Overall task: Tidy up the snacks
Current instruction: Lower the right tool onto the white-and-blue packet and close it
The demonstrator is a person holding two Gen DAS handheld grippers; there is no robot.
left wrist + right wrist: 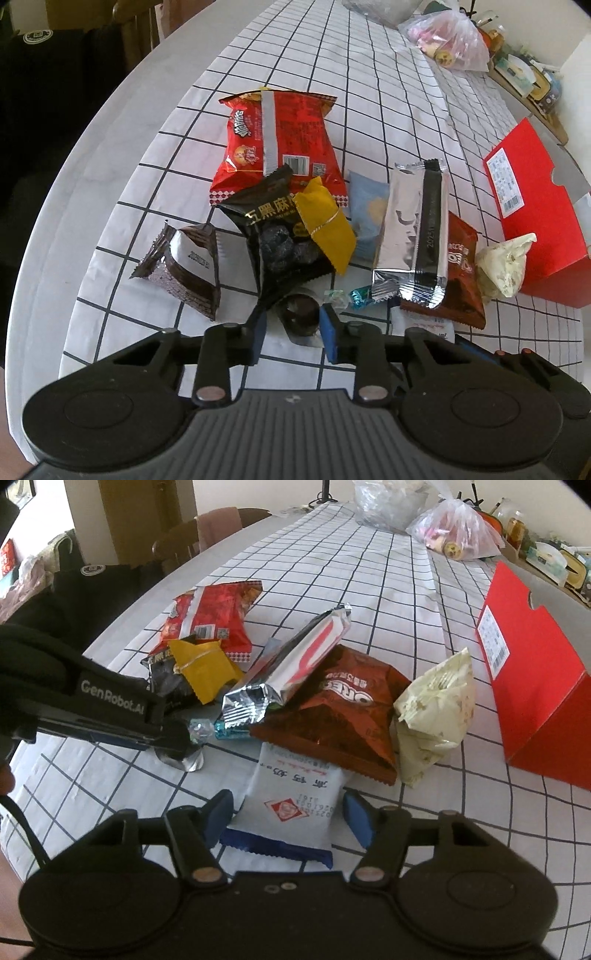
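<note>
White snack packet [291, 805] between right hand-held gripper [290, 814] fingers.

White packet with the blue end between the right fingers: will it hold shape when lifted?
Probably not rigid: the white packet looks puffed and soft-sided, so it should sag or crumple under the right gripper. Its glossy film may slip. Its far end lies under the brown Oreo bag, which could shift.

Grid-cloth table [369, 74]: snack packets [280, 133] heaped centre, red box [532, 206] right.

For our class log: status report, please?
Left hand-held gripper around small dark cup. Right hand-held gripper straddles white packet, open. Brown packet overlaps it.
</note>
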